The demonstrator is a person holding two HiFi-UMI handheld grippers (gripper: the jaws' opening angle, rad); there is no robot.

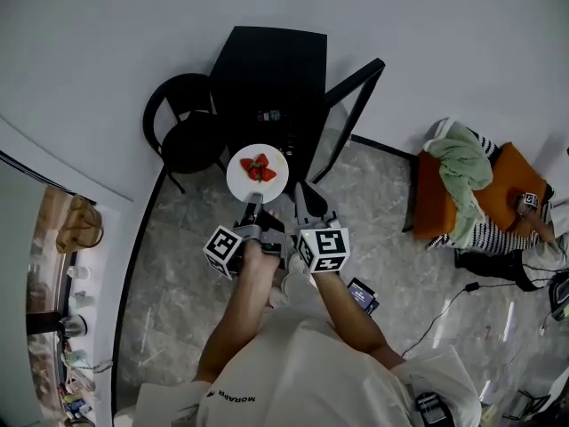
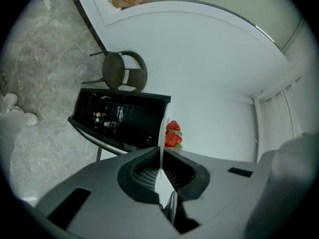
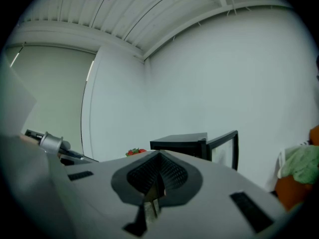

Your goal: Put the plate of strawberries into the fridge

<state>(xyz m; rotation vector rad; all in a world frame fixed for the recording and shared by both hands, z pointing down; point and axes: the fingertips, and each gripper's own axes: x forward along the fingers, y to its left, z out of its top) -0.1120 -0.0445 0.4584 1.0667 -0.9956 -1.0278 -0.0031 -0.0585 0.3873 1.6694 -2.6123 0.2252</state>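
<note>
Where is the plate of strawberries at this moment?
The plate is near the centre of the head view, its near rim clamped in the left gripper, just in front of the open black fridge and right of the round chair.

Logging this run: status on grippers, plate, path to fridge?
Left gripper shut on plate rim, strawberries aboard. Right gripper shut, empty. Fridge door open; chair beside it, nothing seen blocking.
</note>
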